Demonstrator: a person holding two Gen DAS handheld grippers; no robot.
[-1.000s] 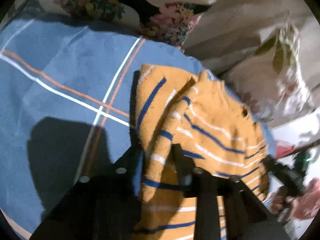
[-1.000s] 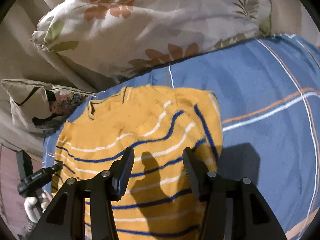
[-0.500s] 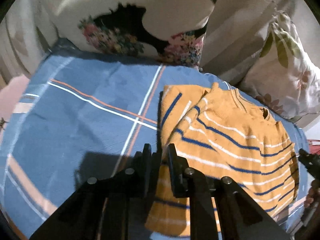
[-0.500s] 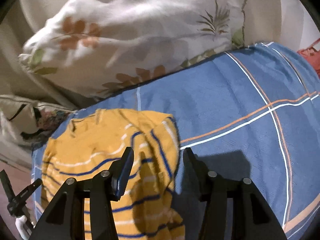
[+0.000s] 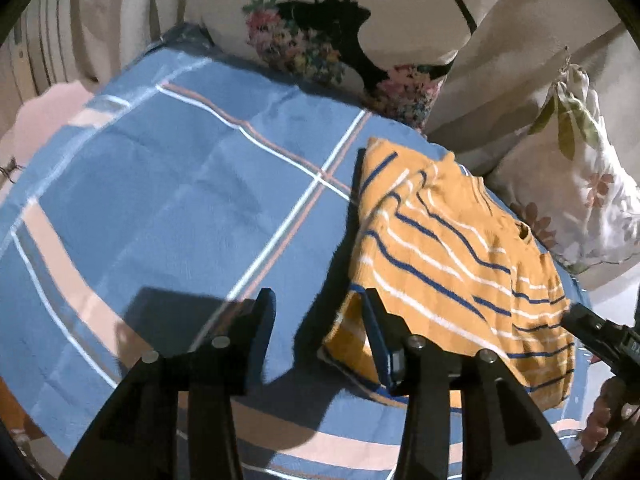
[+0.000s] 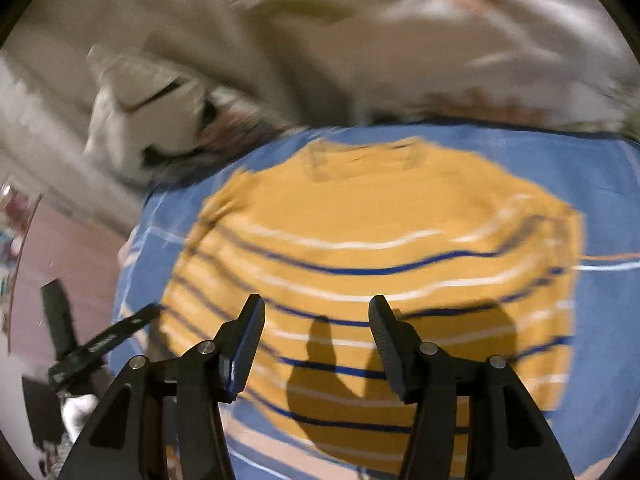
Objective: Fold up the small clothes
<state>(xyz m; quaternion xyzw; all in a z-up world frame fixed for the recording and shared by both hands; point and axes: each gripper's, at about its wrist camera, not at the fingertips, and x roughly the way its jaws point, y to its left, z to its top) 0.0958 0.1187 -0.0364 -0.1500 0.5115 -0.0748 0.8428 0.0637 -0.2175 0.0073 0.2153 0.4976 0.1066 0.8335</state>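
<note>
A small mustard-yellow sweater (image 5: 452,248) with blue and white stripes lies on a blue plaid bedsheet (image 5: 180,200), its left sleeve and side folded inward. My left gripper (image 5: 320,308) is open and empty, above the sheet at the sweater's lower left corner. In the right wrist view the sweater (image 6: 380,232) fills the middle, blurred by motion. My right gripper (image 6: 316,316) is open and empty, above the sweater's lower part.
A floral pillow (image 5: 340,28) and a leaf-print pillow (image 5: 580,184) lie along the far edge of the bed. The right gripper shows at the left wrist view's right edge (image 5: 600,336); the left gripper shows at the right wrist view's left edge (image 6: 100,340).
My left gripper has let go of the folded sleeve, opened and drawn back. The right wrist view has swung left, so the sweater is now centred under the right gripper.
</note>
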